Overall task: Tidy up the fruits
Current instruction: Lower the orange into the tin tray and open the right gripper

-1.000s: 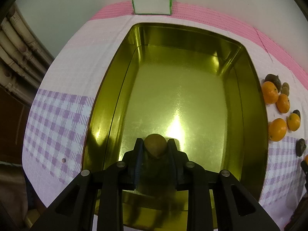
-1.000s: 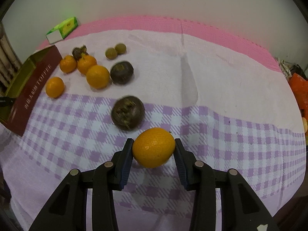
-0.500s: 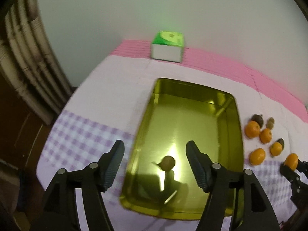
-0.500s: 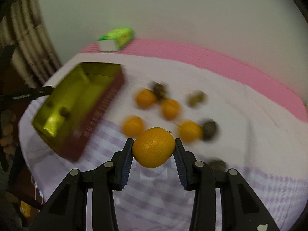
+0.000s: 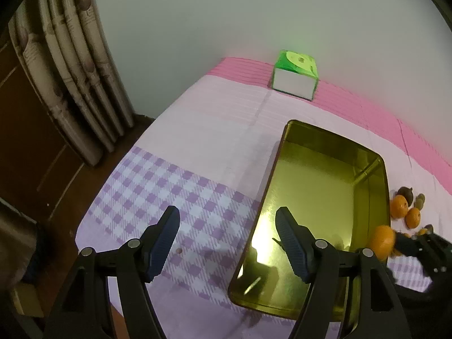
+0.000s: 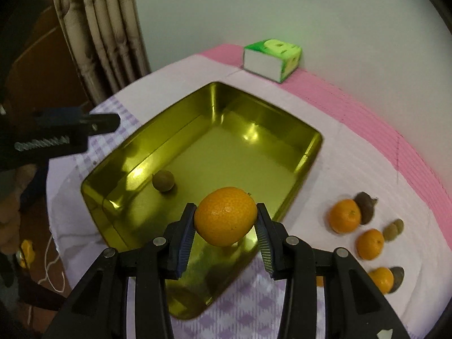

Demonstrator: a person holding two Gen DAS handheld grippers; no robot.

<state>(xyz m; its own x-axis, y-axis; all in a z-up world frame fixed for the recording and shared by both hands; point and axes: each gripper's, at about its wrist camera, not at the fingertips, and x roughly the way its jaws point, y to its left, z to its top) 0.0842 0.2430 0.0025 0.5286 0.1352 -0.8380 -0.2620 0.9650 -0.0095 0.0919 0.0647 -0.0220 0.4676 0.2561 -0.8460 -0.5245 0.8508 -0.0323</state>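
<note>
Tangerine (image 6: 225, 216) sits pinched between your right gripper (image 6: 225, 234) pads, both pads pressing its sides, held above the near corner of the gold tin (image 6: 310, 152). In the left wrist view the same tangerine (image 5: 382, 240) shows at the tin's right rim, with the right gripper (image 5: 395, 241) coming in from the right edge.

Your left gripper (image 5: 227, 240) stands spread with nothing between the pads; its jaws have just been opening. It hangs over the checked cloth (image 5: 158, 192) and the tin's (image 5: 282, 152) left wall, one finger over the cloth, the other over the tin's inside. In the right wrist view only a dark side part of that gripper (image 6: 79, 125) shows at the left, beside the tin.

One small brown fruit (image 6: 163, 180) lies alone on the tin floor, near the left wall. You cannot see it in the left wrist view; a finger covers that spot.

On the cloth right of the tin, loose fruit: three tangerines (image 6: 344, 215) in a rough line, each with a dark round fruit (image 6: 365, 203) or a small greenish-brown one (image 6: 393, 229) touching or just beside it. All are apart from the tin. The bottom pair is partly cut off by your right gripper's arm.

A green and white box (image 6: 271, 59) stands at the far edge of the table on the pink strip, against the wall. A curtain (image 6: 99, 28) hangs at the left.
</note>
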